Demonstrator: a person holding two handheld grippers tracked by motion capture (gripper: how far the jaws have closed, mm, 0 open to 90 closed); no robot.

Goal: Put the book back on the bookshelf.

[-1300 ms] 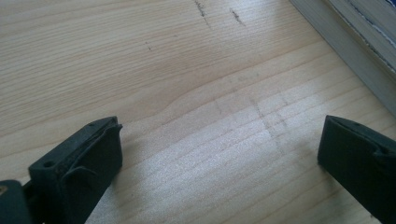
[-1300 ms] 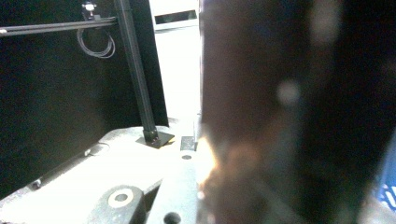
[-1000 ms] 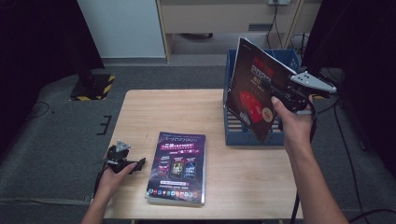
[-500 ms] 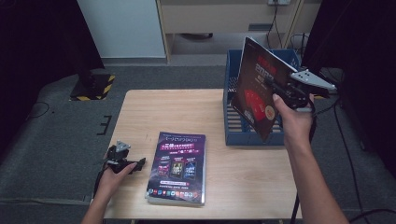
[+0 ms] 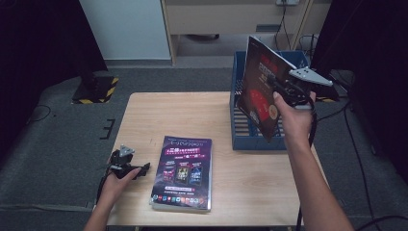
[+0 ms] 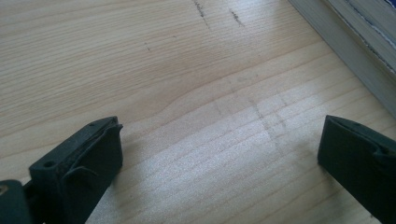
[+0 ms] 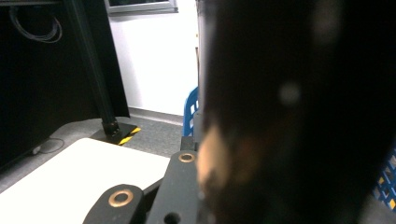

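My right gripper (image 5: 283, 94) is shut on a dark red magazine (image 5: 260, 91) and holds it nearly upright over the blue basket (image 5: 255, 143) at the table's right side. In the right gripper view the magazine (image 7: 299, 112) is a dark blur pressed against one black finger (image 7: 180, 186). A purple magazine (image 5: 184, 166) tops a stack lying flat at the front middle of the table. To its left my left gripper (image 5: 143, 169) rests low on the wood. Its jaws (image 6: 219, 158) stand wide apart with bare table between them, and the stack's edge (image 6: 355, 51) runs past at the upper right.
The wooden table (image 5: 168, 115) has bare room at its back left. Grey carpet surrounds it. A black stand on a yellow-striped base (image 5: 96, 86) sits on the floor at the far left, and a white panel (image 5: 125, 29) stands behind.
The red magazine has turned more upright and edge-on over the basket, with the right hand shifting only slightly. The left gripper and the purple stack have not moved.
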